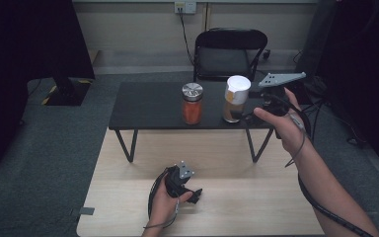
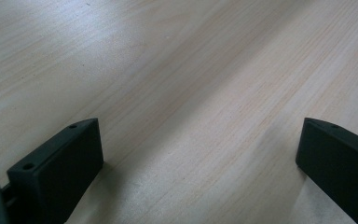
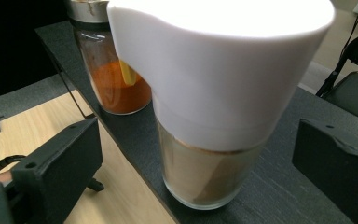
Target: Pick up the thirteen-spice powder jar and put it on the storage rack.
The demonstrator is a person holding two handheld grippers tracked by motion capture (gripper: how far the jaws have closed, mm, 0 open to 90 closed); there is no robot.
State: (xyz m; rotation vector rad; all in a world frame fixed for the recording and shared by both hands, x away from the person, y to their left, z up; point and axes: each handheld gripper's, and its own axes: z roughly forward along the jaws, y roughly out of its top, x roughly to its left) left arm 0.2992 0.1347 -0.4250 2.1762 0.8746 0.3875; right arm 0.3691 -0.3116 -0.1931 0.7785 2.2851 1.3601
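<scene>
A glass jar with a wide white lid (image 1: 236,98) (image 3: 214,116), holding brownish powder, stands upright on the right part of a low black shelf (image 1: 148,106) (image 3: 298,191). My right gripper (image 1: 251,114) (image 3: 196,125) is level with the jar at its right; the jaws stand open on either side of it, with gaps showing on both sides. To the jar's left is a second jar (image 1: 192,103) (image 3: 116,70) with orange-red contents and a metal lid. My left gripper (image 1: 195,195) (image 2: 200,123) rests low over the light wooden table (image 1: 256,207) (image 2: 168,70), open with nothing between its jaws.
The black shelf stands on thin metal legs at the far side of the wooden table. Behind it is a black folding chair (image 1: 229,52) (image 3: 354,79). Grey carpet surrounds the table, and dark equipment stands at both sides of the room.
</scene>
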